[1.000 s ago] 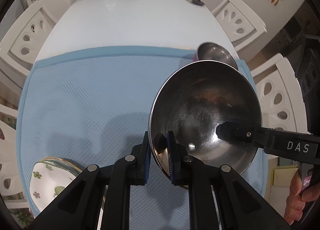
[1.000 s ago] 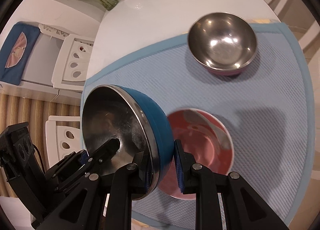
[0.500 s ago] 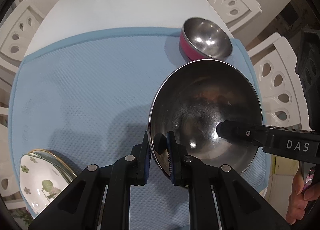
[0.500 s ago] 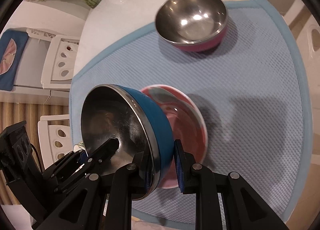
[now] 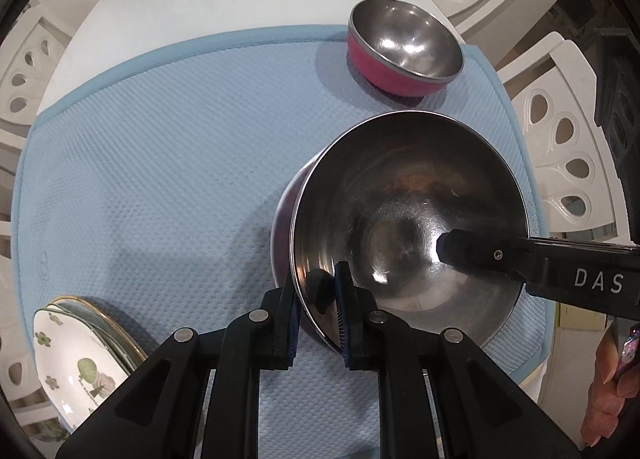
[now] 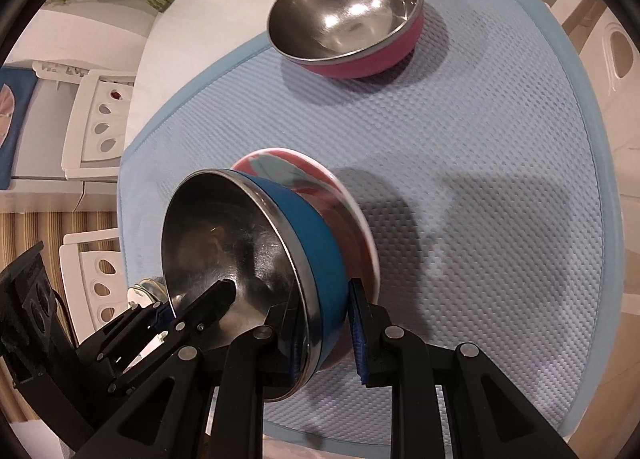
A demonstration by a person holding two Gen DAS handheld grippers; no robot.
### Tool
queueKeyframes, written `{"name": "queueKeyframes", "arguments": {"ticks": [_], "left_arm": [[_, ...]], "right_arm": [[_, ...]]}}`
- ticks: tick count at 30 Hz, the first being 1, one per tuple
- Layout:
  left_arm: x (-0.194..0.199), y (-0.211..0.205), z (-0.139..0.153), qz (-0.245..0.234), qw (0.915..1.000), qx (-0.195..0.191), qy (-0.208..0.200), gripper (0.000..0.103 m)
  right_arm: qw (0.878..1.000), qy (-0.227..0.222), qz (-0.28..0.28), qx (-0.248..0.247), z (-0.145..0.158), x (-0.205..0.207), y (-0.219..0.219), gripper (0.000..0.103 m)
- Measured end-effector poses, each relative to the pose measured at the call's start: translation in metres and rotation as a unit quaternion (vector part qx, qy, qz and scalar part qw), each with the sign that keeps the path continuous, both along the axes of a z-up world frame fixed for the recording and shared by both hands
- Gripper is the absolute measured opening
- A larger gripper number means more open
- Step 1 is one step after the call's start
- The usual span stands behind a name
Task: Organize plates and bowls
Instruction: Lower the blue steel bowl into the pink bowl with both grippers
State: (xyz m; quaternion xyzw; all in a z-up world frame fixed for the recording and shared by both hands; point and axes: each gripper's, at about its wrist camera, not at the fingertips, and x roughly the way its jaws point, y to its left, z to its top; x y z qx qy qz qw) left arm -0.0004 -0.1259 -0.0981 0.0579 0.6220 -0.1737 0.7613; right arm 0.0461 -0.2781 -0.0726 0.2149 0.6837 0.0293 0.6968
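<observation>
While both grippers carry it, the mat (image 5: 160, 163) shows nearer than a second ago. Blue bowl (image 6: 320, 255): lowered, tilted, over pink dish (image 6: 356, 219). Left gripper (image 5: 316, 295), right gripper (image 6: 324, 331): each clamped on opposite rims. Nesting imminent; release pending.

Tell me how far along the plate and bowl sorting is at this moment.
Done: floral plates sit stacked at the mat's near left corner. In hand: the left tool and right tool both grip the rim of the blue steel bowl, tilted just over the pink plate. Left: setting it down, and the pink steel bowl standing alone farther back.
</observation>
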Motion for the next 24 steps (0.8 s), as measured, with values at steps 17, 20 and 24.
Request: {"name": "queueKeyframes", "arguments": {"ticks": [17,20,24], "left_arm": [[-0.002,-0.006,-0.005,-0.005,0.9999,0.016,0.0,0.016],[-0.003,-0.006,-0.005,-0.006,0.9999,0.014,0.002,0.017],[-0.004,-0.004,-0.006,-0.006,0.9999,0.012,0.006,0.017]], "right_arm": [[1.0,0.007,0.003,-0.002,-0.002,0.006,-0.006,0.019],[1.0,0.007,0.004,-0.001,0.0,0.006,-0.008,0.02],[1.0,0.009,0.005,0.001,0.0,0.003,-0.01,0.019]]}}
